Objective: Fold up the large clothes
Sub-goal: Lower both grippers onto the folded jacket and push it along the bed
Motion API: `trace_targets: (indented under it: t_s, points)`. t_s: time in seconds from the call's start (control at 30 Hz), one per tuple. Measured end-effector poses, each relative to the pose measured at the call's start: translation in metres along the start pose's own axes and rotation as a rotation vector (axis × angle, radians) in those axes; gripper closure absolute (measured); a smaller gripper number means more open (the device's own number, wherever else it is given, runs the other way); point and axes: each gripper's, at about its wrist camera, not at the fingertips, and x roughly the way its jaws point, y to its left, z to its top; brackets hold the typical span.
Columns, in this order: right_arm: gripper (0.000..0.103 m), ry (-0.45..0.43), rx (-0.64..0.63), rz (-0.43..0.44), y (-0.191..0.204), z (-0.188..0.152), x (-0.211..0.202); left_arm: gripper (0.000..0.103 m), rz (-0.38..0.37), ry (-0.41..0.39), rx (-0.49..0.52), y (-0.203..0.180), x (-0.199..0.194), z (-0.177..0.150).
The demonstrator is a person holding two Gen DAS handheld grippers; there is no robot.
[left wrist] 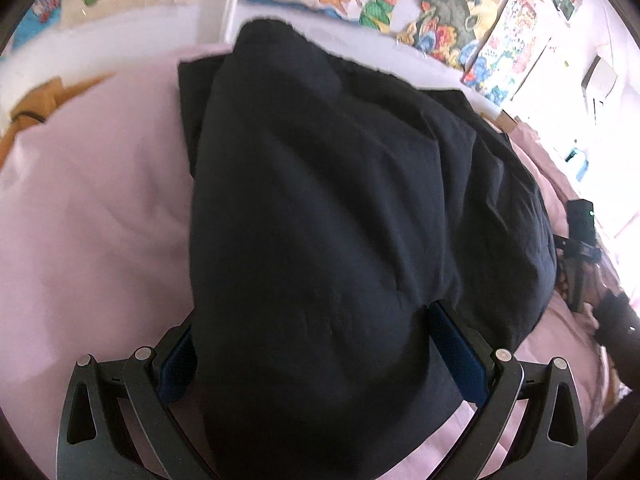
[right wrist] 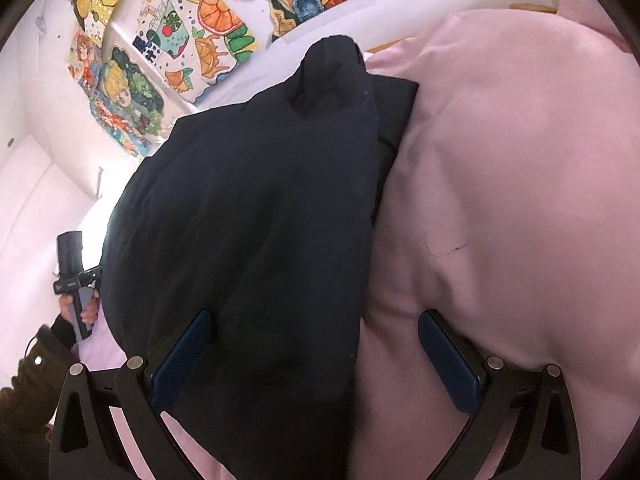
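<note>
A pink bedsheet [right wrist: 520, 200] is covering the bed, with bright drawings [right wrist: 208, 20] taped on the white wall behind. The left gripper [left wrist: 312, 352] is sitting with its fingers [left wrist: 460, 352] spread wide on either side of a fold of the dark garment [left wrist: 320, 200], which is running between them; whether they are pinching it cannot be told. The right gripper [right wrist: 316, 352] is also standing wide, its left finger [right wrist: 184, 356] lying against the garment's edge and its right finger over bare sheet. The garment is lying bunched in a long heap along the bed, already doubled over. An orange cloth [left wrist: 36, 112] is resting well apart. Folding looks partway done; the next move is probably calling for closing on the near edge and carrying it over the far end
</note>
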Motion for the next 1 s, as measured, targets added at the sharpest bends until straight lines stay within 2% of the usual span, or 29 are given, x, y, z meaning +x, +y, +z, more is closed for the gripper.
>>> trace_targets:
  t_s: [0.37, 0.73, 1.0]
  points:
    - [0.000, 0.074, -0.015, 0.103, -0.009, 0.008, 0.011, 0.001, -0.111, 0.112, -0.011, 0.022, 0.018, 0.009]
    - [0.000, 0.152, -0.068, 0.230, -0.008, 0.016, 0.029, 0.001, -0.177, 0.136, 0.000, 0.035, 0.022, 0.009]
    - [0.000, 0.141, -0.046, 0.249, -0.015, 0.013, 0.032, 0.001, -0.222, 0.124, -0.002, 0.047, 0.028, 0.005]
